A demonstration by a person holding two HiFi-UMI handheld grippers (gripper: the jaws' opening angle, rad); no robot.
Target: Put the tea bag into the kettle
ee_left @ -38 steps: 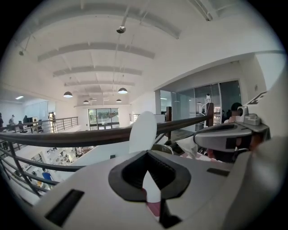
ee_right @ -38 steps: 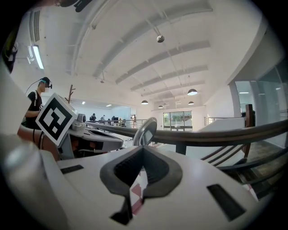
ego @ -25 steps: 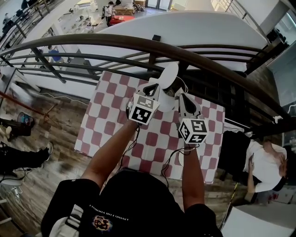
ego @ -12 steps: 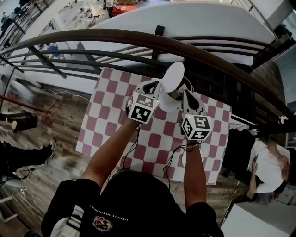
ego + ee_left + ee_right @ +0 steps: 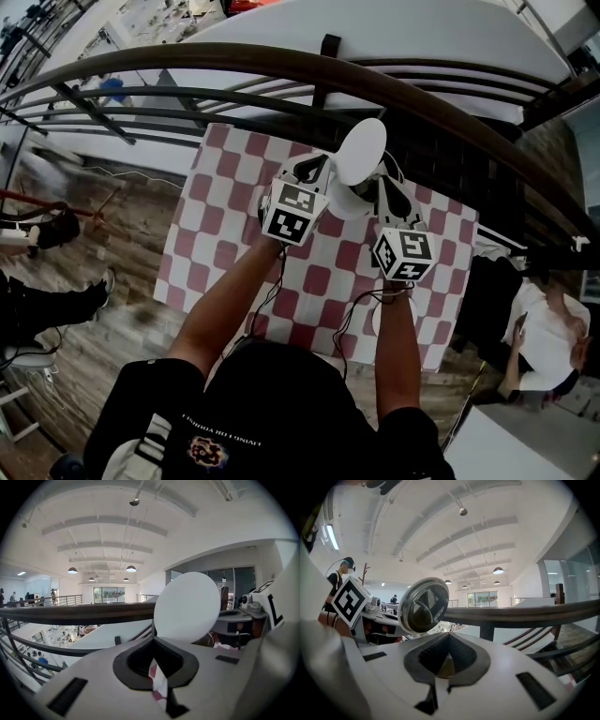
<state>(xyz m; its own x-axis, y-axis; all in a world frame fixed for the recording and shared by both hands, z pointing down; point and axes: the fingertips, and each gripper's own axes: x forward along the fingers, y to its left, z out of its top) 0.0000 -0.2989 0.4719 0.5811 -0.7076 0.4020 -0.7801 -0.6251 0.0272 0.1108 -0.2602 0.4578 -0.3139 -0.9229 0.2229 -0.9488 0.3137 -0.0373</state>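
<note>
On the red-and-white checked table (image 5: 225, 234) stands a white kettle (image 5: 352, 199) with its round lid (image 5: 361, 150) tipped up and open. My left gripper (image 5: 314, 167) is close to the kettle's left side and my right gripper (image 5: 387, 180) close to its right. The left gripper (image 5: 151, 641) is shut; a thin red-and-white strip (image 5: 159, 684) shows in its slit, and I cannot tell whether it is paper or the cloth below. The right gripper (image 5: 449, 637) is shut too, with a small tan patch (image 5: 447, 665) between its pads. I cannot pick out the tea bag for certain.
A dark curved railing (image 5: 281, 70) runs just beyond the table's far edge, with a drop to a lower floor behind it. A white round dish (image 5: 384, 317) lies under my right forearm. A seated person (image 5: 548, 337) is off the table's right side.
Both grippers have edged slightly forward and down alongside the kettle. The lid stays up and both pairs of jaws stay shut.
</note>
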